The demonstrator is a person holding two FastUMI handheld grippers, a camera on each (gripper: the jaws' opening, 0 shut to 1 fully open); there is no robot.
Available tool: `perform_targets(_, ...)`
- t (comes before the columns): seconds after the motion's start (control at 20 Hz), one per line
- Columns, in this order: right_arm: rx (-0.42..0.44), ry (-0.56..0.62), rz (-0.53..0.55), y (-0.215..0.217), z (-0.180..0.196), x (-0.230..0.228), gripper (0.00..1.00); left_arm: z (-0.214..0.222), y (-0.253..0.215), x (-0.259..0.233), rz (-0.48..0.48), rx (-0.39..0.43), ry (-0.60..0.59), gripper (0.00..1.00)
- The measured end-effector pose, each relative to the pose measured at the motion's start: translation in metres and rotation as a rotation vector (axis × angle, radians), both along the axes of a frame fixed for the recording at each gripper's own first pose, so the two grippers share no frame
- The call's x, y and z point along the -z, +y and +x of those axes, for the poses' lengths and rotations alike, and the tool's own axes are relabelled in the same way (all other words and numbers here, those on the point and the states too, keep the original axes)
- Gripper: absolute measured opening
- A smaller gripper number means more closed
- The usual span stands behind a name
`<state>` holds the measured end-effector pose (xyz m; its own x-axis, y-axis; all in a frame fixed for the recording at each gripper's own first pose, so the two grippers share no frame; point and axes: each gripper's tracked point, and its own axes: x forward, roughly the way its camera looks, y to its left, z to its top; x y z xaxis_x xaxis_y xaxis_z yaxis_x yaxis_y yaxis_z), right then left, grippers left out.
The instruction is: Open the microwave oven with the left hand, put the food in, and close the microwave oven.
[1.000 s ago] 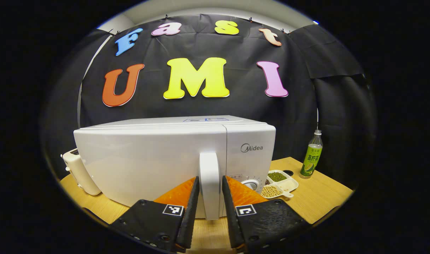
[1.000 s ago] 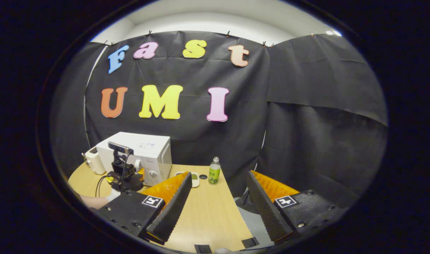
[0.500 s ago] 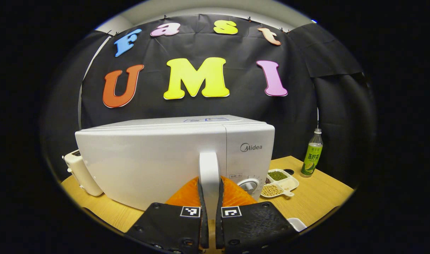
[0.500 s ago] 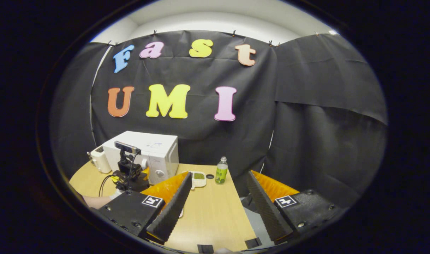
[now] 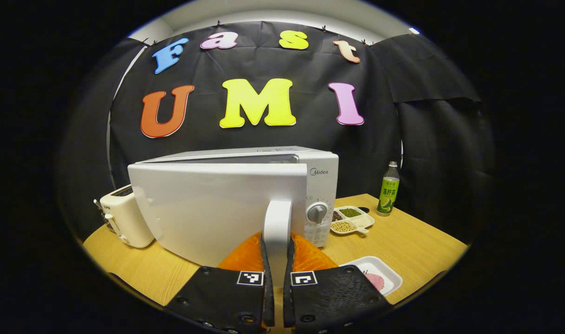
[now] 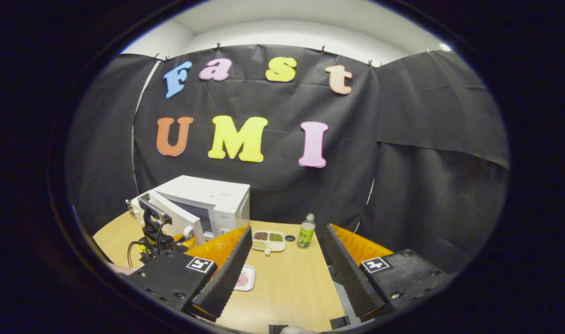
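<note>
A white microwave oven (image 5: 319, 185) stands at the back of the wooden table (image 5: 412, 241). Its door (image 5: 208, 208) is swung part way out, with a gap at the top. My left gripper (image 5: 278, 297) is shut on the door's white upright handle (image 5: 277, 222). A white tray with pink food (image 5: 375, 276) lies near the table's front, right of that gripper. In the right gripper view the microwave oven (image 6: 217, 199) shows its door ajar, the left gripper (image 6: 182, 239) at the handle, and the food tray (image 6: 243, 278) in front. My right gripper (image 6: 287, 273) hangs open above the table, holding nothing.
A white toaster (image 5: 125, 218) stands left of the microwave. A divided dish of beans (image 5: 349, 220) and a green drink bottle (image 5: 388, 195) sit to its right. The table's right edge (image 6: 331, 287) drops off below my right gripper.
The left gripper closed on the door handle and has pulled the door open part way. The right gripper view has shifted, bringing the food tray into sight.
</note>
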<state>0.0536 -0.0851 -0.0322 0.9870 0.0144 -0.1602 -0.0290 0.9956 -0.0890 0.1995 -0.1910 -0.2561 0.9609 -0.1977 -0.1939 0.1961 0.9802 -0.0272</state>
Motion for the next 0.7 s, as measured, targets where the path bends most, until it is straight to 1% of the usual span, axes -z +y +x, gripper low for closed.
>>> perform_targets(0.1,-0.026,-0.005,-0.007,0.013,-0.002,-0.001,1.0,-0.017,0.011,0.001,0.003,-0.002,0.011,0.07)
perform_targets(0.2,-0.045,-0.006,-0.009,0.024,-0.005,0.0,1.0,-0.033,0.024,0.002,0.016,-0.015,0.016,0.11)
perform_targets(0.25,-0.055,-0.003,-0.005,0.029,-0.007,0.002,0.93,-0.041,0.031,0.002,0.017,-0.025,0.023,0.12)
perform_targets(0.3,-0.063,0.002,0.0,0.035,-0.009,0.004,0.93,-0.048,0.037,0.003,0.02,-0.032,0.03,0.14)
perform_targets(0.35,-0.071,0.007,0.005,0.039,-0.011,0.006,1.0,-0.055,0.043,0.004,0.027,-0.039,0.035,0.05)
perform_targets(0.4,-0.078,0.01,0.011,0.044,-0.013,0.007,1.0,-0.062,0.051,0.002,0.04,-0.051,0.035,0.18)
perform_targets(0.5,-0.09,0.015,0.023,0.054,-0.016,0.008,1.0,-0.069,0.068,-0.006,0.054,-0.077,0.009,0.24)
perform_targets(0.55,-0.095,0.015,0.031,0.057,-0.019,0.01,0.93,-0.074,0.074,-0.009,0.054,-0.079,0.008,0.29)
perform_targets(0.6,-0.101,0.024,0.036,0.062,-0.022,0.011,0.93,-0.078,0.081,-0.006,0.056,-0.085,0.02,0.31)
perform_targets(0.65,-0.106,0.029,0.042,0.066,-0.025,0.013,0.93,-0.08,0.091,-0.005,0.053,-0.095,0.024,0.46)
perform_targets(0.7,-0.107,0.028,0.048,0.069,-0.029,0.012,1.0,-0.085,0.101,-0.007,0.048,-0.11,0.029,0.64)
